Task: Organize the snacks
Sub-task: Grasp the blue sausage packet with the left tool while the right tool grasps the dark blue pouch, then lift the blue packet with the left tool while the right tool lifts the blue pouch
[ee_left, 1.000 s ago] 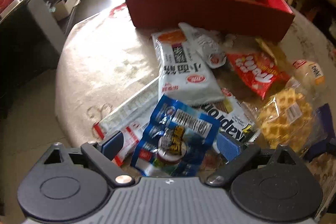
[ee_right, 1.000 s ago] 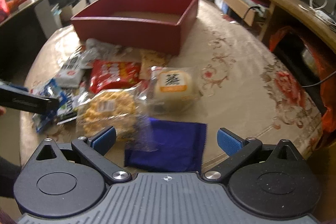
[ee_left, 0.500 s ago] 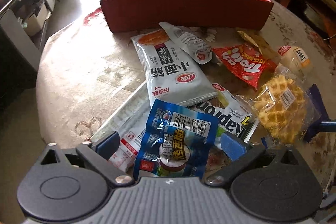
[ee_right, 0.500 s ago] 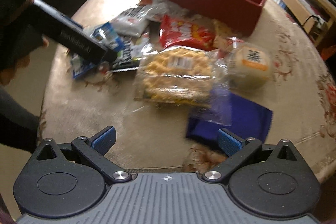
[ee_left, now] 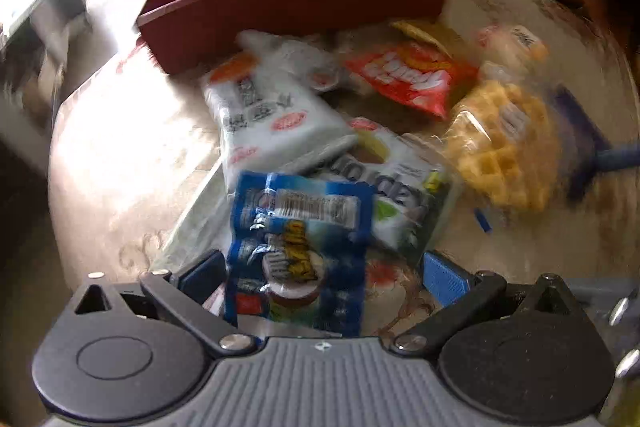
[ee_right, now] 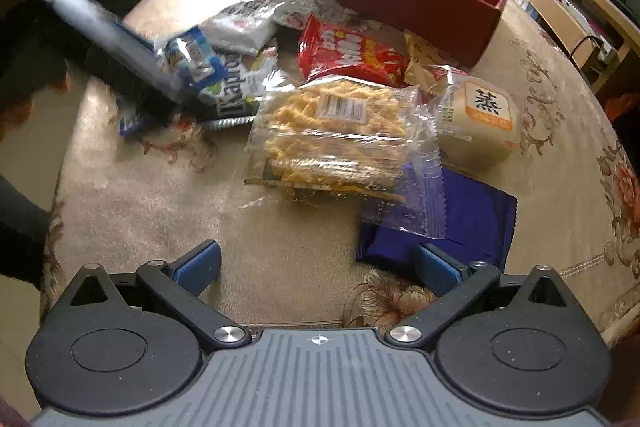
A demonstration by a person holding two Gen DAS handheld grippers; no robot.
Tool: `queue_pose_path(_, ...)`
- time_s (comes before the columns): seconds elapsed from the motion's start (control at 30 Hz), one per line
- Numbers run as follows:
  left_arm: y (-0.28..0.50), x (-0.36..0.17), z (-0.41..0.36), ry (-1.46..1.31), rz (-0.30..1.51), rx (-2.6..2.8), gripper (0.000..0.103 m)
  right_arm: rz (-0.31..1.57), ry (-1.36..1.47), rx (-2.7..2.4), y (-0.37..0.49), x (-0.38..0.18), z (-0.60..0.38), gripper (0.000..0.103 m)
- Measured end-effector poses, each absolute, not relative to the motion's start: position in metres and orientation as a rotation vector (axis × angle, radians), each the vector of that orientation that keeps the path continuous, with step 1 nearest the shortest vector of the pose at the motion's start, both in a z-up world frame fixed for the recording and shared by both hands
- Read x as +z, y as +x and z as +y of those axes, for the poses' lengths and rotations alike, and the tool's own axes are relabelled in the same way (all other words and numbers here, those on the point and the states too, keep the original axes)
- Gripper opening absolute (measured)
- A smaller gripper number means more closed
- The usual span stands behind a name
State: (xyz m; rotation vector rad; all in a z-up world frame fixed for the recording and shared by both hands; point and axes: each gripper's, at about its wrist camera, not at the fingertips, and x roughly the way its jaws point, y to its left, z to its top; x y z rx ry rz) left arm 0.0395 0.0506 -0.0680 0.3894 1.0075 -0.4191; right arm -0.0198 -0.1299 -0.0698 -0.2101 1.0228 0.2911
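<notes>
The right gripper [ee_right: 318,267] hangs low over the bench [ee_right: 168,203], its fingers [ee_right: 198,265] spread wide around nothing, the right one at the near edge of a dark blue packet [ee_right: 476,223]. Just beyond lies a clear bag of waffles [ee_right: 332,127] overlapping that packet, with a round steamed bun [ee_right: 480,123] beside it. The left gripper [ee_left: 322,273] has its fingers [ee_left: 442,277] wide, a blue snack packet [ee_left: 300,243] standing between them; whether either finger touches it is unclear through blur. Past it lie a white packet [ee_left: 272,119] and a red packet [ee_left: 408,77], then the red box [ee_left: 296,7] at the far side.
</notes>
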Motion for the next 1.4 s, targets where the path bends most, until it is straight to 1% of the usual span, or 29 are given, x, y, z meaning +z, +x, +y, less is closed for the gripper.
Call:
queue_pose_path(0.1, 0.043, -0.063, 0.053, 0.349, 1.033, -0.429, 0.092, 1.004, -0.185, 0.273, -0.021, -0.064, -0.137, 0.101)
queue_pose_path(0.17, 0.048, -0.062, 0.053, 0.339, 1.033, -0.421, 0.088, 0.972, -0.183, 0.268, -0.024, -0.056, -0.14, 0.101)
queue_pose_path(0.3, 0.052, -0.063, 0.05, 0.35, 1.035, -0.406, 0.086, 0.947, -0.159, 0.238, -0.024, -0.047, -0.153, 0.101)
queue_pose_path(0.33, 0.051, -0.063, 0.049, 0.352, 1.034, -0.404, 0.083, 0.942, -0.165, 0.223, -0.025, -0.046, -0.155, 0.101)
queue_pose_path(0.37, 0.05, -0.062, 0.048, 0.345, 1.036, -0.409, 0.077, 0.935, -0.171, 0.207, -0.025, -0.045, -0.159, 0.101)
queue_pose_path(0.53, 0.042, -0.06, 0.05, 0.292, 1.086, -0.42, 0.073, 0.944, -0.196, 0.162, -0.026, -0.042, -0.178, 0.101)
queue_pose_path(0.57, 0.04, -0.06, 0.05, 0.286, 1.09, -0.423, 0.069, 0.95, -0.211, 0.161, -0.026, -0.043, -0.18, 0.101)
queue_pose_path(0.6, 0.04, -0.06, 0.05, 0.274, 1.096, -0.427, 0.068, 0.959, -0.229, 0.17, -0.025, -0.043, -0.183, 0.101)
queue_pose_path(0.73, 0.035, -0.054, 0.054, 0.196, 1.116, -0.441, 0.068, 0.977, -0.293, 0.218, -0.018, -0.041, -0.19, 0.1)
queue_pose_path(0.83, 0.033, -0.05, 0.055, 0.159, 1.115, -0.465, 0.068, 0.954, -0.341, 0.249, -0.01, -0.037, -0.195, 0.1)
queue_pose_path(1.07, 0.025, -0.048, 0.051, 0.07, 1.157, -0.496, 0.068, 0.978, -0.701, 0.496, 0.012, -0.052, -0.176, 0.1)
queue_pose_path(1.23, 0.028, -0.051, 0.042, 0.04, 1.189, -0.515, 0.068, 1.021, -0.838, 0.68, 0.032, -0.067, -0.165, 0.1)
queue_pose_path(1.3, 0.031, -0.052, 0.04, 0.024, 1.203, -0.525, 0.068, 1.043, -0.843, 0.729, 0.039, -0.074, -0.163, 0.102)
queue_pose_path(1.4, 0.034, -0.052, 0.036, 0.026, 1.209, -0.525, 0.07, 1.102, -0.767, 0.753, 0.051, -0.076, -0.168, 0.102)
